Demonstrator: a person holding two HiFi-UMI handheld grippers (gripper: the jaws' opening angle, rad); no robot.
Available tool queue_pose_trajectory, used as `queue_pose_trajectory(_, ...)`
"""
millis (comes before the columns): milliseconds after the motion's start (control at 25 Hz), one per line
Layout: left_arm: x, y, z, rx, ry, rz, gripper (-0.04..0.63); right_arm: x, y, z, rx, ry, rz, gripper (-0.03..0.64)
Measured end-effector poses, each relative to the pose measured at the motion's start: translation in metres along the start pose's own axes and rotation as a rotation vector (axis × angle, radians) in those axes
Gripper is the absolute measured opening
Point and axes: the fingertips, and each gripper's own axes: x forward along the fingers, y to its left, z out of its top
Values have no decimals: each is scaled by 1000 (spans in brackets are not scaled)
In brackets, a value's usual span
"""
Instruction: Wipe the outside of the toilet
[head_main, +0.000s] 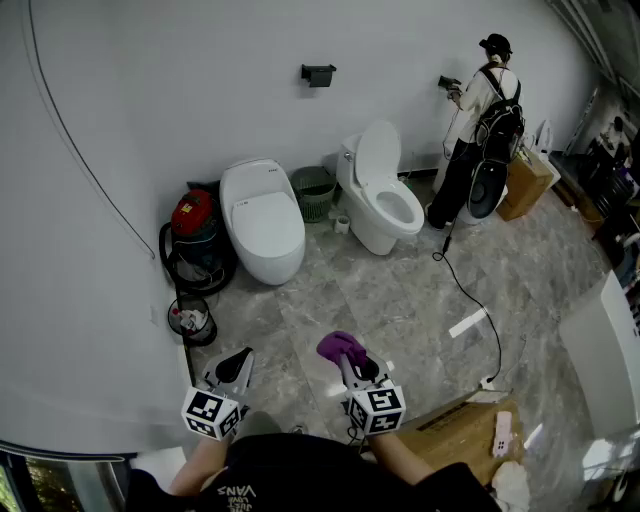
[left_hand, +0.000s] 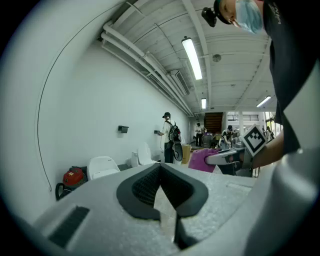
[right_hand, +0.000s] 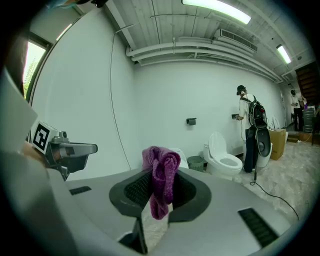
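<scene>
The right gripper (head_main: 350, 362) has its two fingers squeezed shut on a purple cloth (head_main: 340, 346). In the right gripper view the cloth sticks up above the fingers, and a loose end hangs down below them. The left gripper (head_main: 238, 364) has its fingers pressed together with nothing in them.

There are two toilets by the white wall (head_main: 200, 80), and both are well away from the grippers. The toilet with the shut lid (head_main: 262, 222) is the closer one. It sits between a red vacuum (head_main: 195, 215) and a green basket (head_main: 314, 192). The toilet with the lid up (head_main: 385, 195) is on the other side of the basket, near a person (head_main: 478, 120) who is working at the wall. (I cannot tell which toilet is the one to wipe, but the closer one looks like the easy pick.)

I think no wiping has begun. The step now is to carry the cloth over to the toilet. To do it well, hold the cloth tight so it does not slip out on the way. Bring the fat, bunched part of the cloth to the toilet's side, not the hard fingers, so nothing gets scratched. Start up high on the lid and rub downward in long strokes. The empty left gripper can wait off to the side. Watch the black cable (head_main: 462, 285) on the floor near the far toilet, since it could trip someone.
</scene>
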Motion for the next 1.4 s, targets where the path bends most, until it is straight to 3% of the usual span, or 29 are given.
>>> queue_pose_trajectory(280, 2, 5, -5, -10, -4, 9, 2, 3, -1, 8, 20, -45, 20, 74)
queue_pose_trajectory(600, 4, 30, -11, -21, 28, 7, 3, 30, 11, 11, 30, -23, 31, 74)
queue_pose_trajectory(920, 9, 109, -12, -68, 30, 34, 3, 89, 32, 25, 37, 9, 1, 74)
queue_pose_trajectory(1400, 31, 242, -18, -110, 38, 5, 3, 212, 67, 52, 54, 16, -63, 74)
